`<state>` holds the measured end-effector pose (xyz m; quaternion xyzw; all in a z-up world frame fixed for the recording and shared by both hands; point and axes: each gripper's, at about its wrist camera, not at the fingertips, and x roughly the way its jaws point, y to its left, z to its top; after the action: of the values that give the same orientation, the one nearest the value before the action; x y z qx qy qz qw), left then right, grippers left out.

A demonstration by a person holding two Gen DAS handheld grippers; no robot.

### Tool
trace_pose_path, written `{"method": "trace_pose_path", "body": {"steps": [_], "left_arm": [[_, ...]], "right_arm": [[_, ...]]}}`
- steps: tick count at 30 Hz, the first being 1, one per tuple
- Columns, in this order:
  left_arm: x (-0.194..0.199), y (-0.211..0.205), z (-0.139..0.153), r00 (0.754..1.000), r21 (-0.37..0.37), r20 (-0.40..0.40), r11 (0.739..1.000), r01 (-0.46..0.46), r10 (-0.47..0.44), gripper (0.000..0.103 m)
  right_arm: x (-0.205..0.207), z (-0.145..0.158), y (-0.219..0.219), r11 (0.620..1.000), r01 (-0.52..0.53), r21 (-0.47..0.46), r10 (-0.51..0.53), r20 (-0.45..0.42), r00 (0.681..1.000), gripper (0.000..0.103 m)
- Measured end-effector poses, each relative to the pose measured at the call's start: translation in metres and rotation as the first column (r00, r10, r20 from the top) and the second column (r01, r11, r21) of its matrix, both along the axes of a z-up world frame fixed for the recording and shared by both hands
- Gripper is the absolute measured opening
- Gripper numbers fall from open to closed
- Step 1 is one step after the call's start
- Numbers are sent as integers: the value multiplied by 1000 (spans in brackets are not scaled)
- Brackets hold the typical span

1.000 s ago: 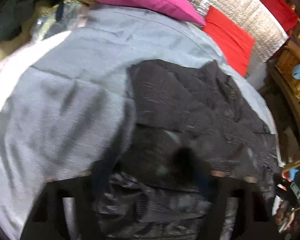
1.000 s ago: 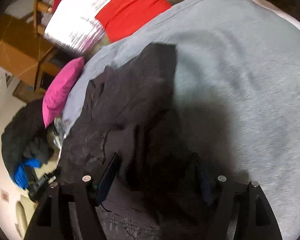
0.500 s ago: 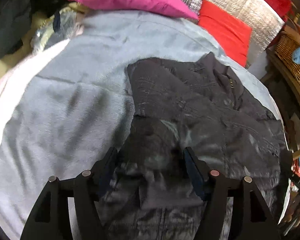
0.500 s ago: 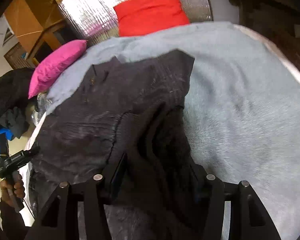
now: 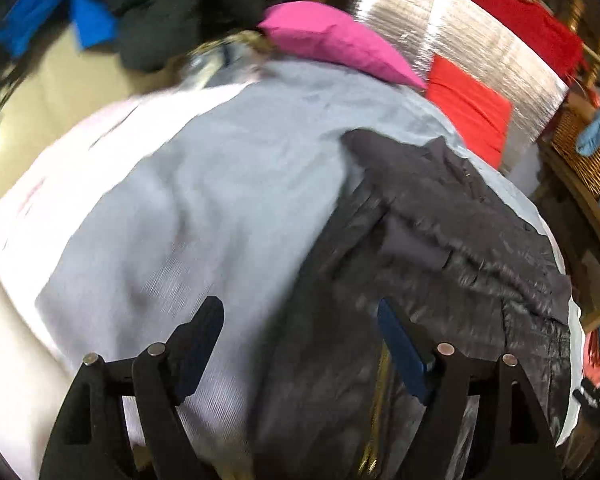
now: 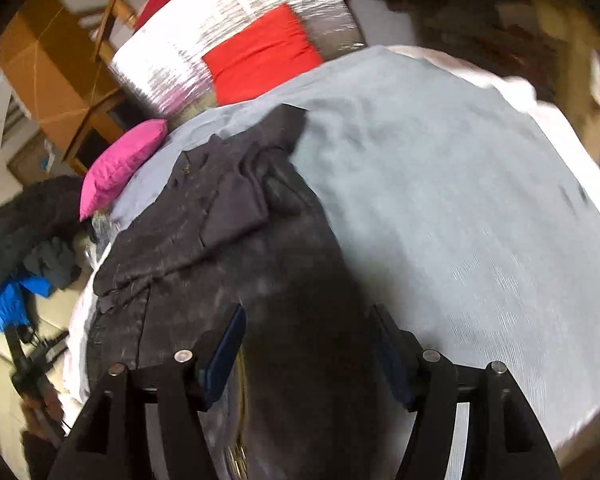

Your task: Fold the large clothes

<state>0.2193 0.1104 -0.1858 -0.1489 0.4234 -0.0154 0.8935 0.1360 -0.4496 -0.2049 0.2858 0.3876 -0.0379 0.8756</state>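
Note:
A dark quilted jacket (image 5: 440, 248) lies spread on the grey-blue bedsheet (image 5: 204, 208), collar toward the pillows. A sleeve with a smooth cuff (image 6: 236, 220) is folded across its front. My left gripper (image 5: 300, 320) hovers over the jacket's near left edge, half over bare sheet. Its jaws are opening and nothing is pinched between them. My right gripper (image 6: 308, 320) hangs above the jacket's (image 6: 284, 280) lower right part. Its jaws are also opening, with fabric lying loose below them and not gripped.
A pink pillow (image 5: 332, 40), a red cushion (image 5: 468, 108) and a silver foil panel (image 5: 460, 52) stand at the bed's head. A wicker basket (image 5: 588, 160) sits at the right. A heap of dark and blue clothes (image 6: 24, 248) lies beside the bed. Bare sheet (image 6: 460, 200) stretches right of the jacket.
Both grippers have let go of the sleeve fabric they held and drawn back from the jacket. The sleeves now rest folded across its front.

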Motion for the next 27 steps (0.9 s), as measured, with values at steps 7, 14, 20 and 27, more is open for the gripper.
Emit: {"method": "trace_pose_path", "body": {"steps": [7, 14, 20, 27], "left_arm": [[-34, 9, -22, 999, -52, -37, 998, -17, 15, 61], [-47, 3, -44, 992, -94, -121, 996, 12, -24, 56], [-67, -4, -74, 966, -177, -245, 983, 40, -84, 72], [-66, -22, -96, 929, -212, -334, 973, 90, -159, 91]], "right_arm": [[-21, -26, -4, 998, 34, 55, -29, -73, 997, 68], [-26, -31, 39, 985, -107, 131, 115, -54, 992, 68], [-40, -28, 59, 992, -120, 28, 122, -105, 987, 68], [-80, -42, 45, 1000, -22, 1, 21, -198, 980, 69]]}}
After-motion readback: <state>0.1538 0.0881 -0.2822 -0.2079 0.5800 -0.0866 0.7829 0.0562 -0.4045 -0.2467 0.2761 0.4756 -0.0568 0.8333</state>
